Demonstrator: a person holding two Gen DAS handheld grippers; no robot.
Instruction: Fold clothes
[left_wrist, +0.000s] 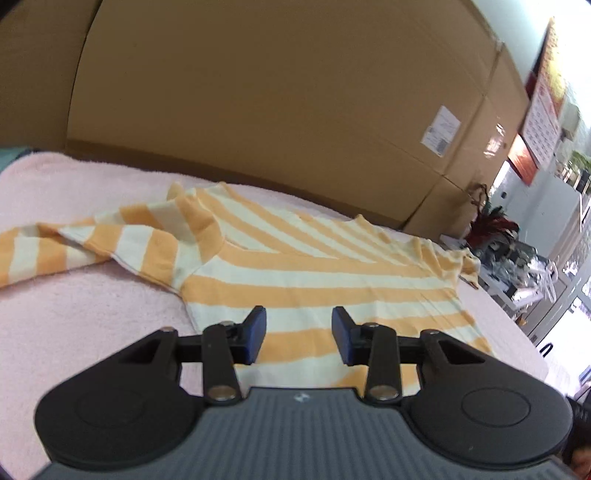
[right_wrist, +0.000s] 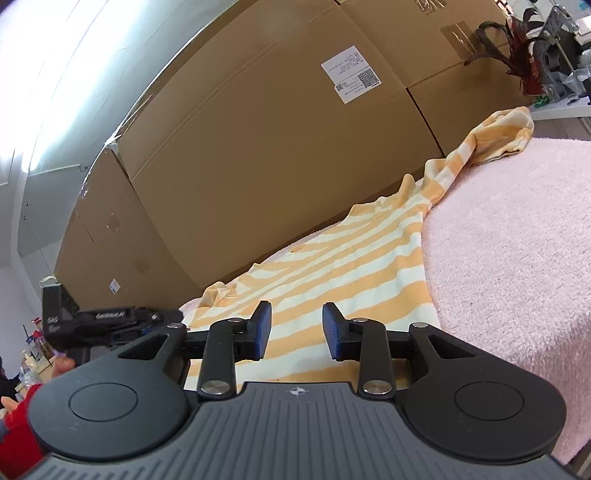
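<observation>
Striped shirt (left_wrist: 314, 280) lies flat on the pink blanket (left_wrist: 74, 295), long axis running away from both hand-held grippers. Left hand-held gripper (left_wrist: 298, 334) and right hand-held gripper (right_wrist: 296, 330) both part-open, empty, poised over the near hem. Neither clearly nearer.

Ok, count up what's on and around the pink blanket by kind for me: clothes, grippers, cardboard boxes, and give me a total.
Striped shirt: 1
Grippers: 2, the left gripper and the right gripper, both open with nothing between the pads
Cardboard boxes: at least 4 behind the pink blanket; more may be hidden
Total: at least 7
</observation>
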